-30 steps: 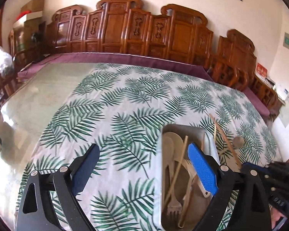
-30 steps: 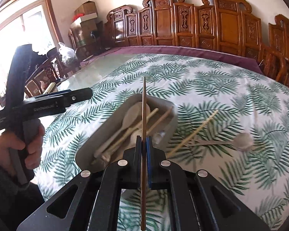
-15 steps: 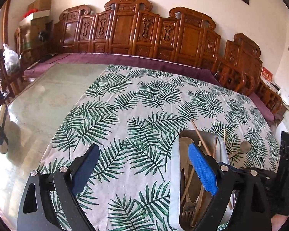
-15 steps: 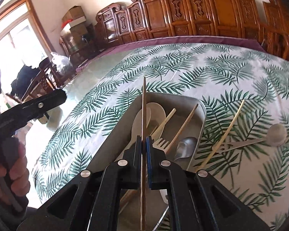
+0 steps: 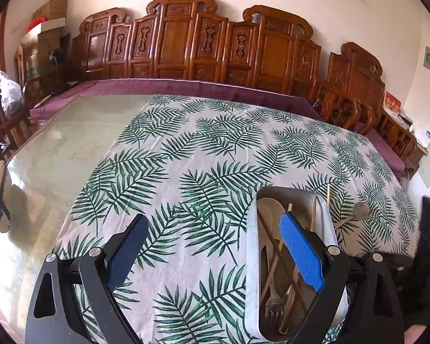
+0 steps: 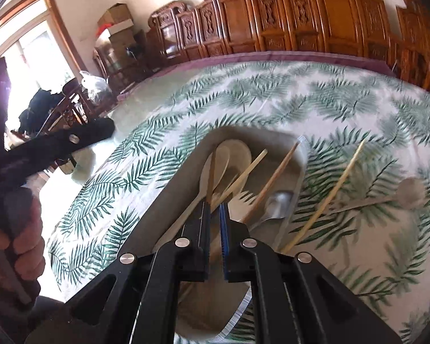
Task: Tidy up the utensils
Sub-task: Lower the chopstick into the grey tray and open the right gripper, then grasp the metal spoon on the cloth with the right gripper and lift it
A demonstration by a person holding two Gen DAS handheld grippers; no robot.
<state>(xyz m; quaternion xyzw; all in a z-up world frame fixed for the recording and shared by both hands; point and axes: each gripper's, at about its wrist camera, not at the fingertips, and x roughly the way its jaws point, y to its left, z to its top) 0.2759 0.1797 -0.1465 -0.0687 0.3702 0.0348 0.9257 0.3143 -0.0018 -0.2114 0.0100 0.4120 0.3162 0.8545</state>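
We look at the tray [image 6: 174,189] first: a rectangular metal tray w/ rounded corners and a dull grey, smooth wall, lying on the tablecloth [image 5: 203,143] near its front edge. Inside we see wooden spoons [image 6: 235,152] w/ pale oval bowls, thin round chopsticks [image 6: 275,177] of light wood crossing each other, and a fork [image 5: 273,306] w/ metal tines near the tray's front end. A shiny metal spoon bowl [image 6: 280,203] lies against the right wall of the tray, in the right wrist view.

Outside the tray, to its right, one pale chopstick [image 6: 329,197] lies diagonal on the cloth, and a spoon w/ round bowl [image 6: 410,193] lies beside it; they seem to cross, but the picture is blurred there.

The right gripper [image 6: 215,209] is over the tray, its jaws only slightly apart w/ a narrow gap. A brown chopstick [image 6: 212,172] runs from this gap forward over the spoons; we cannot tell if the pads really clamp it or it is loose.

The left gripper [image 5: 212,243] hovers over the cloth w/ jaws wide apart and nothing between them; its right pad [image 5: 301,252], blue and w/ a fine dotted texture, is seen in front of the tray.

The cloth is white w/ green palm-leaf print. Behind the table stand carved wooden chairs [image 5: 186,37], dark brown and glossy.
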